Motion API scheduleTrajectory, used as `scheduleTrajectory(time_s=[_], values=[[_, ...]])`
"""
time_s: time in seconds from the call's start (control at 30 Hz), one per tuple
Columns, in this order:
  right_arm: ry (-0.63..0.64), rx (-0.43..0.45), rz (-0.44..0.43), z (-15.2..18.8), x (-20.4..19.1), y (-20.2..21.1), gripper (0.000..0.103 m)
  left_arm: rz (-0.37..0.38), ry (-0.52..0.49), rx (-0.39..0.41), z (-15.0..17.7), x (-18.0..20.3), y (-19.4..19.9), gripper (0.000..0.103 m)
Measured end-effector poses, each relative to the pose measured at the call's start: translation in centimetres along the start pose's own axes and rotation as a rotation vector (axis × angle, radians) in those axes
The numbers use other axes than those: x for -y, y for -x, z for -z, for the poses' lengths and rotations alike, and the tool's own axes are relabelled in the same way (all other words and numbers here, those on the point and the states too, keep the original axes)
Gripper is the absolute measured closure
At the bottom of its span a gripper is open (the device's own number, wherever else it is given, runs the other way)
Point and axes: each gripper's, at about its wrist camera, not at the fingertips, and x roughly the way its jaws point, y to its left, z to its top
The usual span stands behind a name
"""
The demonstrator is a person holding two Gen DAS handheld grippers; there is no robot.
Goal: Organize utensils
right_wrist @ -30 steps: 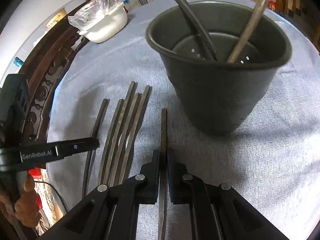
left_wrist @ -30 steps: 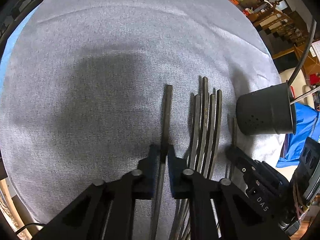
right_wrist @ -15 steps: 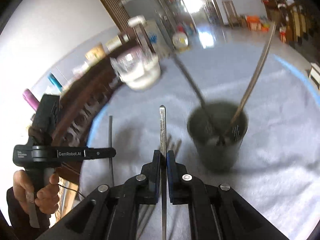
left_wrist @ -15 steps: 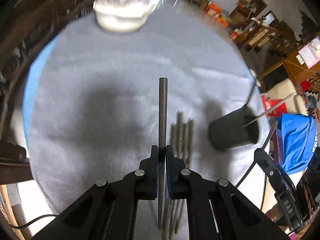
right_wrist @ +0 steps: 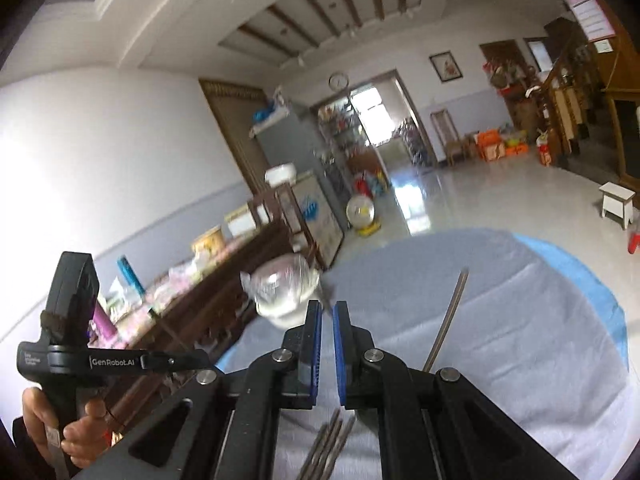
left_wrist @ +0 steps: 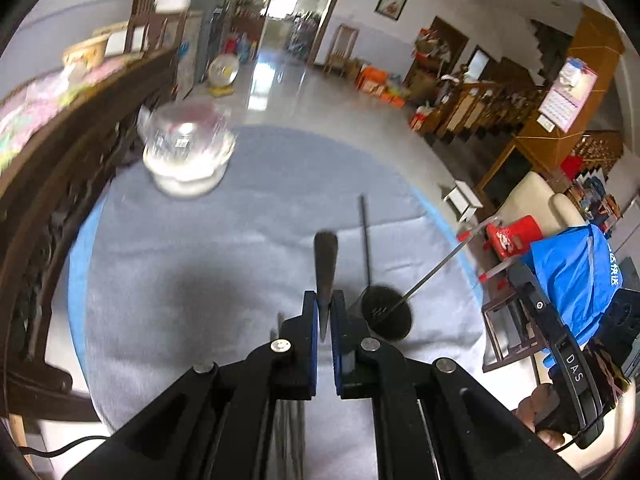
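Two black tongs [left_wrist: 325, 316] [right_wrist: 325, 344], left pinching slim tapered metal utensil [left_wrist: 325, 264], right pressed together, grey woven cloth [left_wrist: 208, 272].

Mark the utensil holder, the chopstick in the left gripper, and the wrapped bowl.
utensil holder [left_wrist: 387, 316], left wrist view, dark perforated inside.
chopstick [left_wrist: 325, 264], left wrist view, shaft above the pads.
wrapped bowl [left_wrist: 186, 148], left wrist view, plastic-covered top.

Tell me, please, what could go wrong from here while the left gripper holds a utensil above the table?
1. The left gripper pinches the utensil at one narrow spot, so it may pivot or slip onto the cloth.
2. The cup already holds two leaning sticks; a clumsy drop-in could knock them or tip the cup.
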Motion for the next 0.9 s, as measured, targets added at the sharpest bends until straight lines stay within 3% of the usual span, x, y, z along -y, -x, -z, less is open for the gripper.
scheduleTrajectory(time_s=[0.2, 0.3, 0.43, 0.5, 0.57, 0.6, 0.63, 0.73, 0.9], values=[[-0.034, -0.054, -0.039, -0.6, 1.1, 0.7, 0.095, -0.009, -0.042, 0.034, -1.0, 1.7, 0.6, 0.097], [-0.088, -0.179, -0.037, 1.0, 3.5, 0.4, 0.094, -0.004, -0.037, 0.015, -0.2, 1.5, 0.3, 0.097], [-0.213, -0.35, 0.046, 4.3, 8.1, 0.0, 0.087, -0.004, -0.025, -0.007, 1.1, 1.0, 0.2, 0.097], [-0.338, -0.436, 0.055, 6.7, 10.7, 0.0, 0.077, -0.004, -0.028, -0.004, 1.7, 0.7, 0.4, 0.097], [-0.44, -0.487, 0.105, 8.8, 12.6, 0.1, 0.045, -0.004, -0.031, 0.003, 2.1, 0.6, 0.6, 0.097], [-0.505, -0.494, 0.143, 9.9, 13.7, 0.3, 0.043, -0.004, -0.034, 0.007, 2.3, 0.6, 0.6, 0.097], [-0.557, -0.507, 0.172, 10.7, 14.7, 0.5, 0.044, -0.002, -0.036, 0.009, 2.5, 0.6, 0.7, 0.097], [-0.73, -0.568, 0.231, 13.4, 16.8, -0.5, 0.067, 0.018, -0.043, 0.005, 3.1, 0.7, 0.7, 0.097], [-0.818, -0.628, 0.332, 14.9, 17.7, -1.8, 0.067, 0.044, -0.046, 0.016, 3.8, 0.3, 1.3, 0.097]])
